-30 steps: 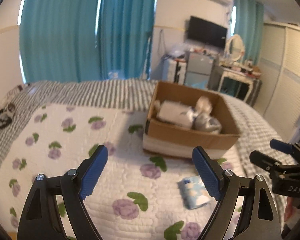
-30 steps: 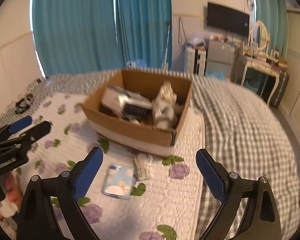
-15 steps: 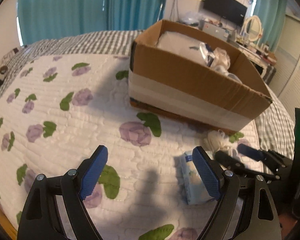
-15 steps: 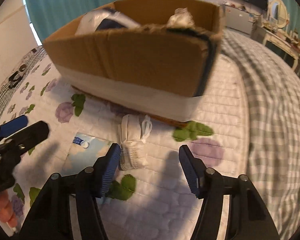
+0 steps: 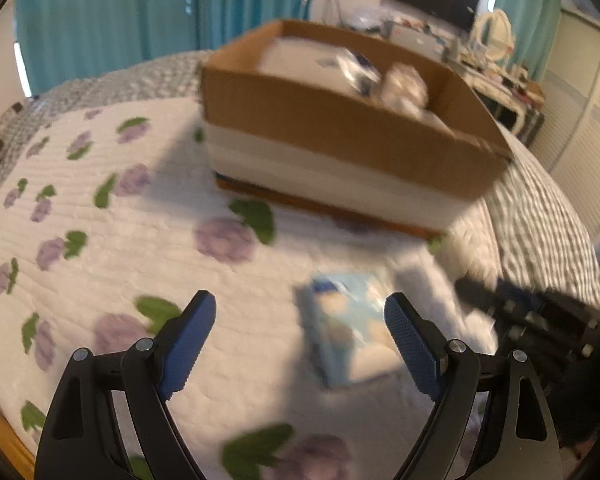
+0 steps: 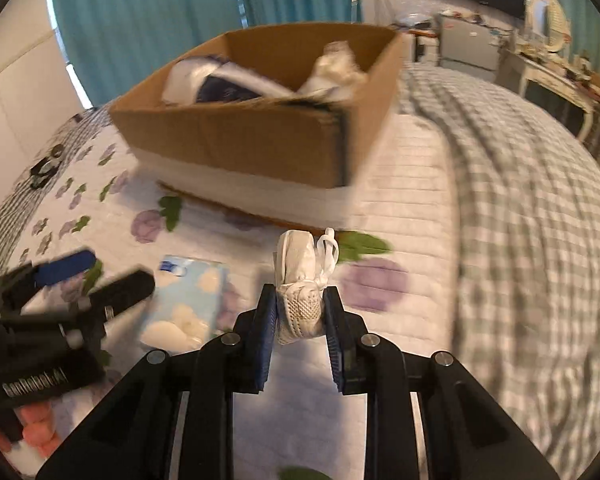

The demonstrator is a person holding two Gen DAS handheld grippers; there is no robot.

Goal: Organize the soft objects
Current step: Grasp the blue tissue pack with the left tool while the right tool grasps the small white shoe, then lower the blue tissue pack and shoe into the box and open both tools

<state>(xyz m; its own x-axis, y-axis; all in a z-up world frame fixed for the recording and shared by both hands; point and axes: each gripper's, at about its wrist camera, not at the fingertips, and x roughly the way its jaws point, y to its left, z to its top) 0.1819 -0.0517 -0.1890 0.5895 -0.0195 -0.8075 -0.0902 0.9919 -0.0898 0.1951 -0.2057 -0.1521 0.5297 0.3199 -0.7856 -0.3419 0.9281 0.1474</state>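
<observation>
Right gripper (image 6: pixel 300 320) clamped on white sock (image 6: pixel 300 300), held above quilt (image 6: pixel 400 184), near box (image 6: pixel 260 144); left gripper (image 5: pixel 300 340) jaws wide apart, over blue pack (image 5: pixel 348 340) lying on quilt; box holds soft items.

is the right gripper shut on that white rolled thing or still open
Shut on it. The right gripper has both blue pads pressed against the white rolled bundle, which sticks out forward between them.
</observation>
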